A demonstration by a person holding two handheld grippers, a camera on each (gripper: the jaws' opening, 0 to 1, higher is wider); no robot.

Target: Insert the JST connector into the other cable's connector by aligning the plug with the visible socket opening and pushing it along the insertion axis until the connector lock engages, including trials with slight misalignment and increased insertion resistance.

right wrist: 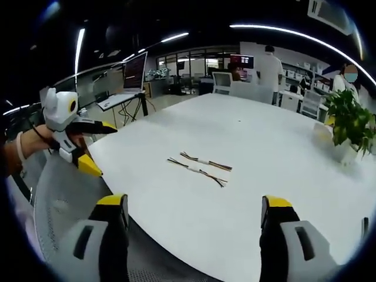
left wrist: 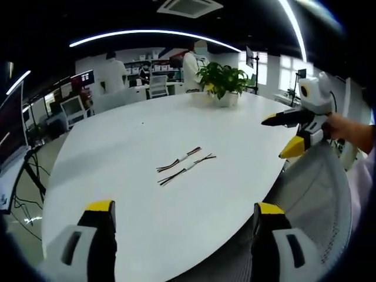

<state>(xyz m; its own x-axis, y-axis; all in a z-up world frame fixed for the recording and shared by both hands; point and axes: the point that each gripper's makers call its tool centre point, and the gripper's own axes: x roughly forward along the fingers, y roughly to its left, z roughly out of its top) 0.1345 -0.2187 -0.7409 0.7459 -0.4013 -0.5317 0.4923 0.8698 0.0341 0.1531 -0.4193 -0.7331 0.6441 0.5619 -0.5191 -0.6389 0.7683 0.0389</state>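
Observation:
Two short cables with white connectors at mid-length lie side by side on the white table (left wrist: 117, 153): the far cable (left wrist: 179, 158) and the near cable (left wrist: 187, 169). In the right gripper view they are the far cable (right wrist: 205, 162) and the near cable (right wrist: 197, 171). My left gripper (left wrist: 185, 207) is open, held back from the cables near the table's edge, with nothing between its jaws. My right gripper (right wrist: 194, 201) is also open with nothing in it. Each shows in the other's view, held off the table's edge: right gripper (left wrist: 276, 138), left gripper (right wrist: 104, 150).
A potted plant (left wrist: 223, 82) stands at the table's far end, also seen as the plant (right wrist: 349, 126). A grey mesh chair (left wrist: 314, 200) sits at the table edge under my hands. Desks, monitors and people fill the room behind.

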